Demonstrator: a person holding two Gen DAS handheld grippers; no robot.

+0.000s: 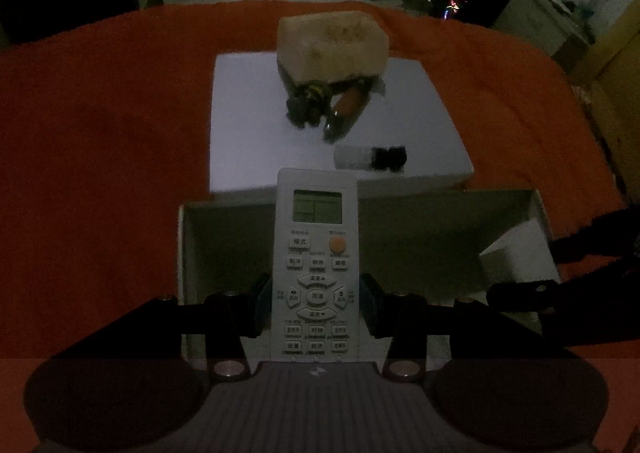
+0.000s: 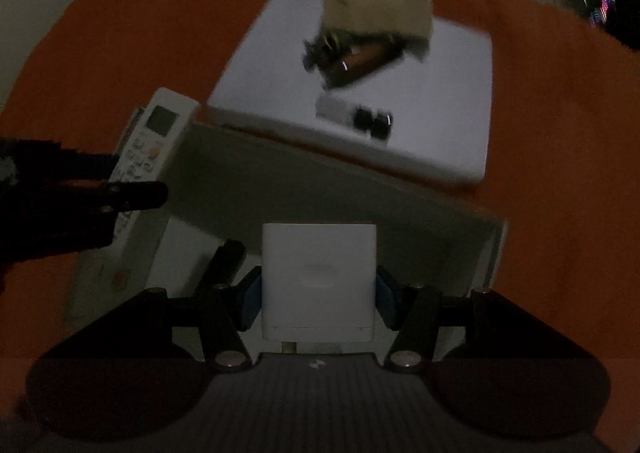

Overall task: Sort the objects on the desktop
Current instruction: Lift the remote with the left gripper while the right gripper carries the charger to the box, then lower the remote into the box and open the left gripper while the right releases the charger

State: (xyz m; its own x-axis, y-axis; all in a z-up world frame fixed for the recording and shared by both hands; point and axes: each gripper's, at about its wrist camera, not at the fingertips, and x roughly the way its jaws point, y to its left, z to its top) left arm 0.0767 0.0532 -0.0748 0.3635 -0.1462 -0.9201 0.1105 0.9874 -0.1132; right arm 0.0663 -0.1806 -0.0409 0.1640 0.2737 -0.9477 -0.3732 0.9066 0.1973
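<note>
At centre frame your remote control (image 1: 316, 265) hides part of the open box (image 1: 420, 237); dark items (image 1: 320, 105) under the tissue pack (image 1: 334, 45) stay unidentifiable.

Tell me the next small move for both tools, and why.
Probably lower both into the open box and let go. The left tool grips the remote and the right tool grips the white block, both over its hollow.

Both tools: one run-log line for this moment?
left tool: shut on remote control | right tool: shut on white block | both above open white box
</note>
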